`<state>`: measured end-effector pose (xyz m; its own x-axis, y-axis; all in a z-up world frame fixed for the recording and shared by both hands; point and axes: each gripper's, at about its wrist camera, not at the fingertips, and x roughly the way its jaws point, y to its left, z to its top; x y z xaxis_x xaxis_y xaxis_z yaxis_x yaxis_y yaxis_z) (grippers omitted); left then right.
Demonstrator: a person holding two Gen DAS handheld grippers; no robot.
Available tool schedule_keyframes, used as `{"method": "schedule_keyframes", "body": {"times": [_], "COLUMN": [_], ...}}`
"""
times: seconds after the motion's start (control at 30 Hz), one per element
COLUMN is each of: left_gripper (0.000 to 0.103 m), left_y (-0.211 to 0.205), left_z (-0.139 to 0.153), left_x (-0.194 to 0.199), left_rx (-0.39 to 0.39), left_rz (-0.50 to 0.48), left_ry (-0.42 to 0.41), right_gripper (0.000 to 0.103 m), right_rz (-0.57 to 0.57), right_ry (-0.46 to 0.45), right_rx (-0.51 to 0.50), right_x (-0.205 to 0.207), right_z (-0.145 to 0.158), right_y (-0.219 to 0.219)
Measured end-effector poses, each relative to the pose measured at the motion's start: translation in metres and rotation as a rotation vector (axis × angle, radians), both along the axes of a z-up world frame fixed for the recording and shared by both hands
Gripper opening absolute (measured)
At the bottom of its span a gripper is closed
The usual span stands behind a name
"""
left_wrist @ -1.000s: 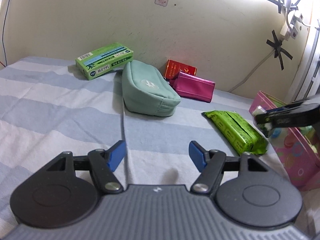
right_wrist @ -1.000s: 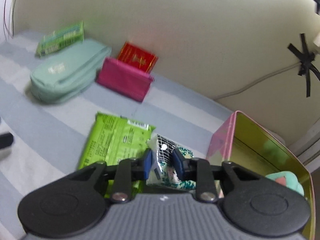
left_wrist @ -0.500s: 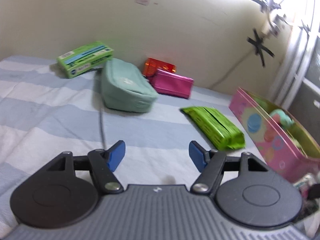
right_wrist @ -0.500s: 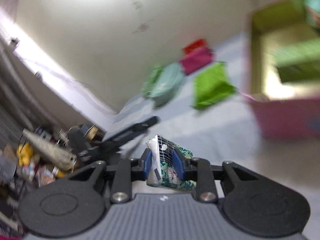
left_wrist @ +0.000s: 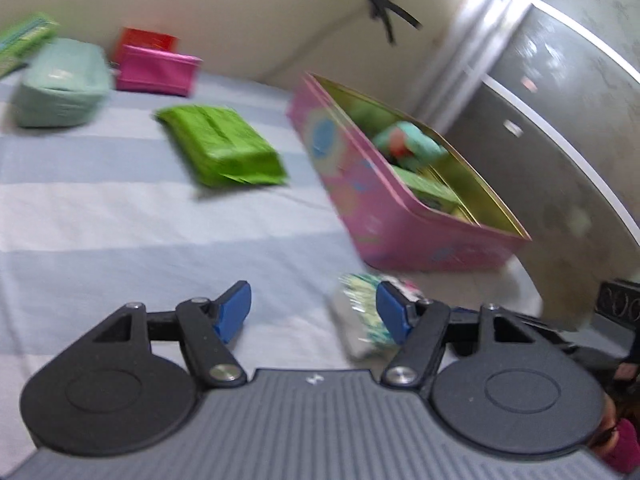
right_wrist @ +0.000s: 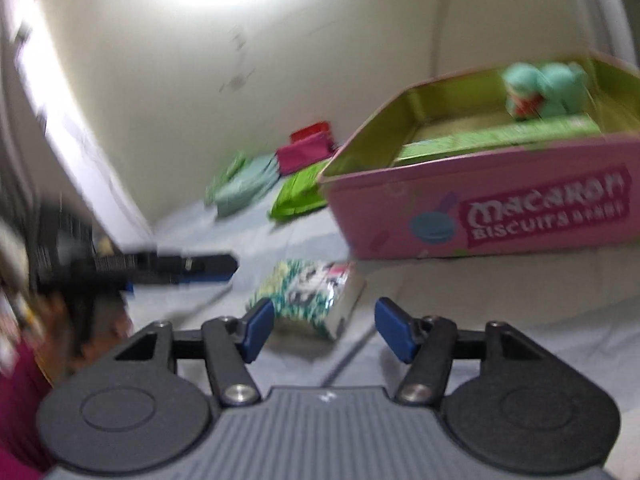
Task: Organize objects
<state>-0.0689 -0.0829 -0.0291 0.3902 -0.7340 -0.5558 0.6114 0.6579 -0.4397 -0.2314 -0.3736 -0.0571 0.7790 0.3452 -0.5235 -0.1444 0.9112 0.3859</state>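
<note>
A small green-and-white patterned packet (right_wrist: pixel 308 300) lies on the striped sheet just ahead of my open right gripper (right_wrist: pixel 324 330), between its fingers' line and free of them. It also shows in the left wrist view (left_wrist: pixel 362 320), beside the right finger of my open, empty left gripper (left_wrist: pixel 314 316). The pink Macaron Biscuits tin (right_wrist: pixel 500 216) stands behind the packet; it holds a teal plush toy (right_wrist: pixel 540 88) and a green box (right_wrist: pixel 492 140). The tin also shows in the left wrist view (left_wrist: pixel 384 216). The left gripper appears in the right wrist view (right_wrist: pixel 160 268) at the left.
A bright green packet (left_wrist: pixel 224 148), a mint pouch (left_wrist: pixel 60 84), a magenta pouch (left_wrist: pixel 156 70), a red box (left_wrist: pixel 146 38) and a green box (left_wrist: pixel 22 40) lie farther back near the wall. A grey door or cabinet (left_wrist: pixel 560 120) stands right of the tin.
My right gripper has opened and let go of the patterned packet, which now lies on the sheet in front of the tin. Both views have swung toward the tin.
</note>
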Motion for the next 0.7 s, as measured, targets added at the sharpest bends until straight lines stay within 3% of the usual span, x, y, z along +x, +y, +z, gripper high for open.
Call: {"method": "schedule_keyframes", "body": {"times": [0.07,0.23,0.37,0.57,0.63,0.7], "left_gripper": [0.067,0.045,0.043,0.043,0.044,0.044], "left_y": [-0.011,-0.036,-0.043,-0.064,-0.094,-0.132], "left_z": [0.0,-0.01,-0.002,0.067,0.078,0.077], "left_x": [-0.004,-0.004,-0.008,-0.01,-0.001,0.017], "left_rx": [0.017,0.058,0.065,-0.016,0.03,0.11], "left_rz": [-0.03,-0.1,-0.086,-0.115,-0.135,-0.145], "left_ry": [0.001,0.043,0.022,-0.116,-0.135,-0.095], "right_gripper": [0.058,0.058,0.05,0.05,0.05,0.052], "right_rz": [0.026,0.061,0.077,0.038,0.007,-0.007], "right_ry": [-0.012,-0.034,-0.062,-0.242,-0.243,-0.162], "right_rx": [-0.089,-0.21,-0.28,-0.26,-0.26,-0.255], "right_x": [0.005,0.021,0.031,0.019,0.027,0.048], "right_z": [-0.001,-0.007,-0.011,0.049,0.066,0.075], "right_y": [0.014,0.036,0.051,0.031,0.015,-0.006]}}
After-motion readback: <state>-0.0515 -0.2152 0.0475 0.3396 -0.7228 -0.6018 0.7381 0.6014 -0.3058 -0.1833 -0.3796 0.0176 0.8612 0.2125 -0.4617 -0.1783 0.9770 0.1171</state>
